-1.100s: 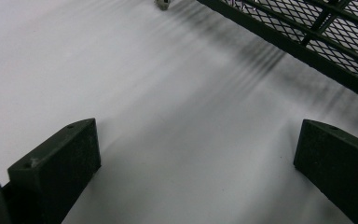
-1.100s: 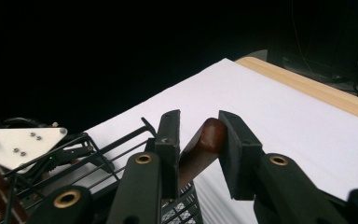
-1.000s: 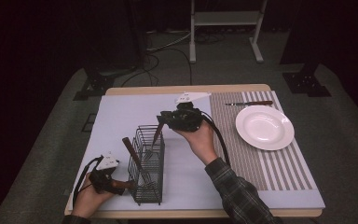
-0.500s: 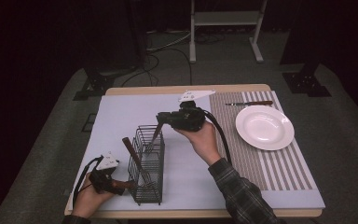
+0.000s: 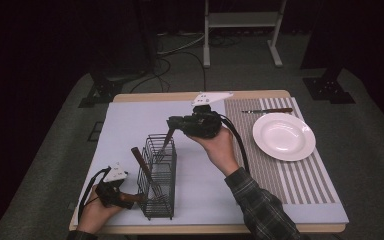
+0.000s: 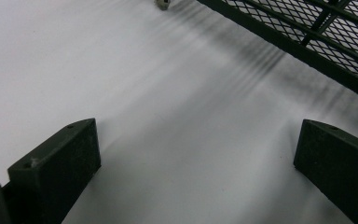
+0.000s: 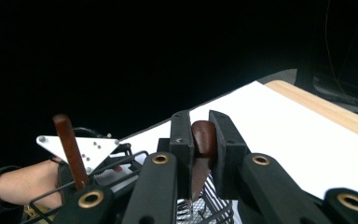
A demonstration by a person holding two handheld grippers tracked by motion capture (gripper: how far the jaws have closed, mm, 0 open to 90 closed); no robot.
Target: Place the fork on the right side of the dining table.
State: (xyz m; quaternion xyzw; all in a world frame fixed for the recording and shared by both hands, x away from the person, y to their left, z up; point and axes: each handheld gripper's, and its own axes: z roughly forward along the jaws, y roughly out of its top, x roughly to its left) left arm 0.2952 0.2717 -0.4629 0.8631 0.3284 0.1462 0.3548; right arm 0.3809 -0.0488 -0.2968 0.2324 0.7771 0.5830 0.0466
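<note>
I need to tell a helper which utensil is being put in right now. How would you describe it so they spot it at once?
On the white mat stands a black wire basket. Above its far end, the right tool clamps a wooden-handled utensil, metal end down inside the basket. Unlike the other wooden-handled utensil, which leans free at the near end, this one is gripped.

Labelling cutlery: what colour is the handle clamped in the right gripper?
Reddish-brown wooden handle, clearest in the right gripper view.

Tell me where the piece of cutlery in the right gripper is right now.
In the high view, the wood-handled utensil hangs from the right gripper over the far end of the wire basket, left of the white plate.
</note>
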